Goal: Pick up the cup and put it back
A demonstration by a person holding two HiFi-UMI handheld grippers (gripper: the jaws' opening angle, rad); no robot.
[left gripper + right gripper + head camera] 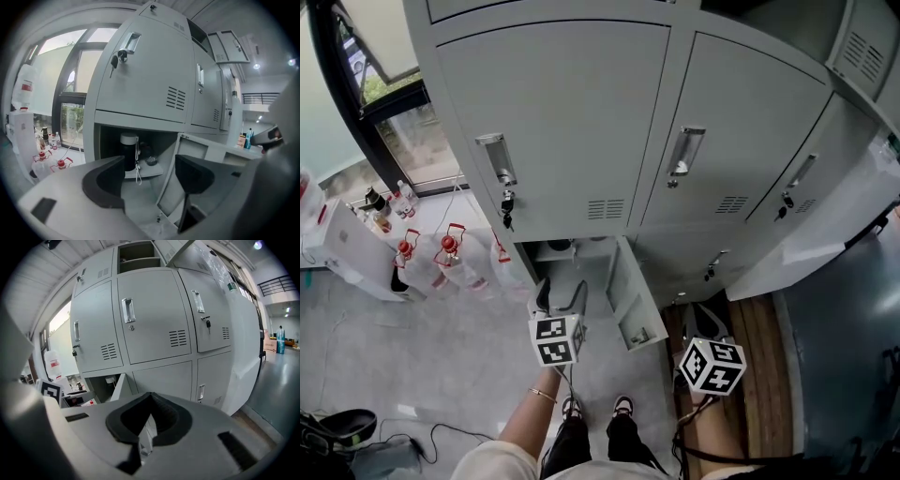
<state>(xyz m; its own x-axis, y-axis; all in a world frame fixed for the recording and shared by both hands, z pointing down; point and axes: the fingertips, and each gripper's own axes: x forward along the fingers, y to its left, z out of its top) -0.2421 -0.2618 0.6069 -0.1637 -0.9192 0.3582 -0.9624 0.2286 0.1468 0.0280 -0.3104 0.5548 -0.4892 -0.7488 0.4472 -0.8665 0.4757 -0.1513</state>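
**Cup on the locker shelf, left claw wide open in front of it**

The dark cup (128,152), with a white lid and a hanging cord, stands upright on the shelf (146,170) inside the open bottom locker (110,143). The locker door (168,194) is swung out to the right. The left claw (150,180) is spread wide before the opening, apart from the cup, with nothing gripped. The right claw (149,420) is pinched together and empty, facing closed lockers further right. Red-capped bottles (448,248) stand on the floor at left.
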